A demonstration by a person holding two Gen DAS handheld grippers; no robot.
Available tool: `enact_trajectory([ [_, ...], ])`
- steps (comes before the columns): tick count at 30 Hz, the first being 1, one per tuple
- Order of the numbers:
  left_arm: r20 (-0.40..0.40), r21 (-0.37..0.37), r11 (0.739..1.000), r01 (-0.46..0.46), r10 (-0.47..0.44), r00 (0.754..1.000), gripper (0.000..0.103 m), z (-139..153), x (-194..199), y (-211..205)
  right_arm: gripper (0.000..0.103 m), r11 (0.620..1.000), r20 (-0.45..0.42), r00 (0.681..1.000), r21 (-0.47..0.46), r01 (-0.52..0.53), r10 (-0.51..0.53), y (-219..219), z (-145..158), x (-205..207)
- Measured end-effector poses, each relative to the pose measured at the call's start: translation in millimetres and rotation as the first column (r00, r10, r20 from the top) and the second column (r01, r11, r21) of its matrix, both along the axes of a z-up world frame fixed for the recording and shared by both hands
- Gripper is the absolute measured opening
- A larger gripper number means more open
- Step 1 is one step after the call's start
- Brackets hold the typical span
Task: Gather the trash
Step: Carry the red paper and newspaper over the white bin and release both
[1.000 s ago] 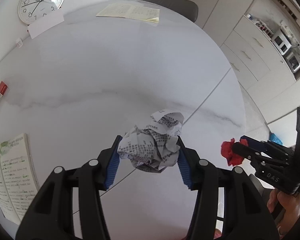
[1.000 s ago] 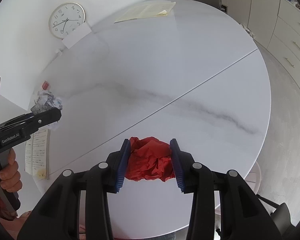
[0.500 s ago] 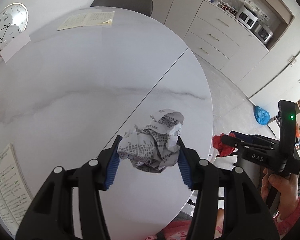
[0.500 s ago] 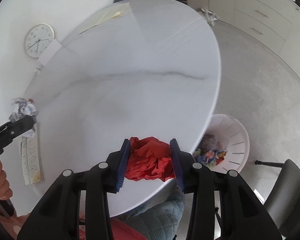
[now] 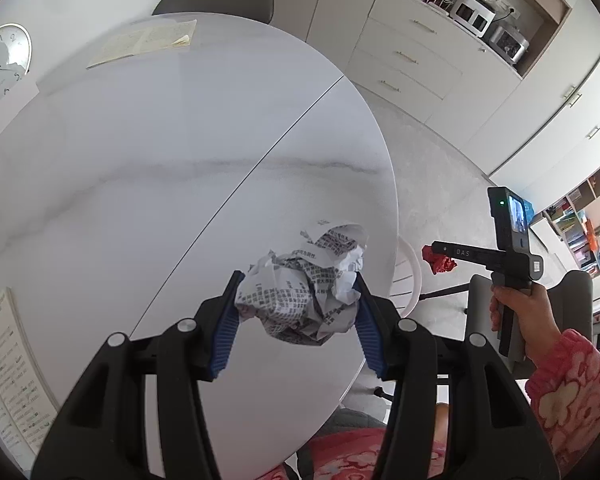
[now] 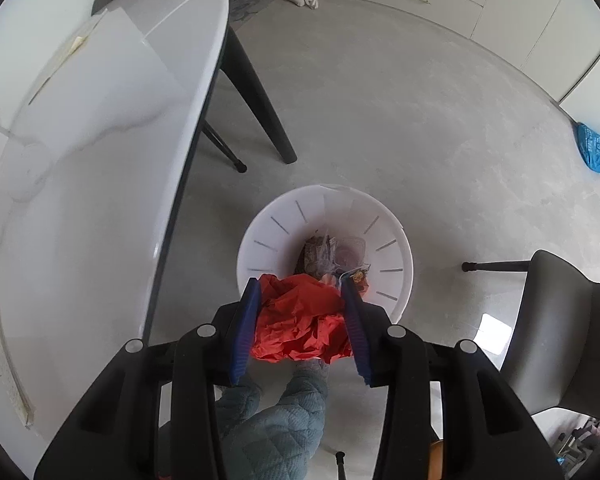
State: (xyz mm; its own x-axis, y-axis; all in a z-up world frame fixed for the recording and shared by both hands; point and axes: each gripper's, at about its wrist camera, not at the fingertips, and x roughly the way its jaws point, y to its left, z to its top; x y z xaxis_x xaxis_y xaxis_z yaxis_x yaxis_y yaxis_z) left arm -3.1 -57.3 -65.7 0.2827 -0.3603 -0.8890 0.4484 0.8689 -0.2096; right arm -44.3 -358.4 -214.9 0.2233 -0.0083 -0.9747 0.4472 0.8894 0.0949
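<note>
A crumpled ball of printed paper is clamped between the blue pads of my left gripper, above the near right part of the white round table. My right gripper is shut on a crumpled red paper and points down over a white slotted waste bin on the floor, which holds several scraps. In the left wrist view the right gripper shows beyond the table's edge with the red paper at its tips, over the bin's rim.
The table's edge and a black leg stand left of the bin. A grey chair is at the right. Open booklets and a clock lie on the table. A blue bag lies on the floor.
The right gripper swung off the table and sank over the white bin, still holding the red paper. The left gripper moved toward the table's right edge with the paper ball.
</note>
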Motion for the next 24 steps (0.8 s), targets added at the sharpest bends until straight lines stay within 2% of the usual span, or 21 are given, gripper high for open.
enact_trajectory([
  [1, -0.002, 0.003, 1.000, 0.000, 0.000, 1.000, 0.051, -1, 0, -1, 0.044, 1.000, -0.005, 1.000, 0.006, 0.006, -0.006, -3, -5, -3],
  [3, -0.006, 0.007, 1.000, -0.002, 0.002, 1.000, 0.051, -1, -1, -3, 0.065, 1.000, -0.016, 1.000, 0.019, 0.020, -0.020, -4, -13, 0],
  [8, -0.010, 0.008, 1.000, -0.002, 0.002, 1.000, 0.051, -1, 0, -6, 0.081, 1.000, -0.006, 1.000, -0.005, 0.017, -0.017, -5, -9, 2],
  [13, -0.010, 0.012, 1.000, 0.018, -0.018, 1.000, 0.051, -3, -1, -17, 0.091, 0.999, 0.061, 0.998, -0.031, 0.016, -0.014, -8, 25, -1],
  [18, -0.003, 0.019, 0.997, 0.071, -0.071, 0.997, 0.051, -9, -2, -47, 0.099, 0.997, 0.148, 0.989, -0.081, -0.017, 0.029, -8, 78, -11],
  [24, -0.022, 0.018, 0.990, 0.142, -0.141, 0.990, 0.051, -31, -3, -103, 0.100, 0.991, 0.231, 0.970, -0.127, -0.049, 0.078, -19, 131, -28],
])
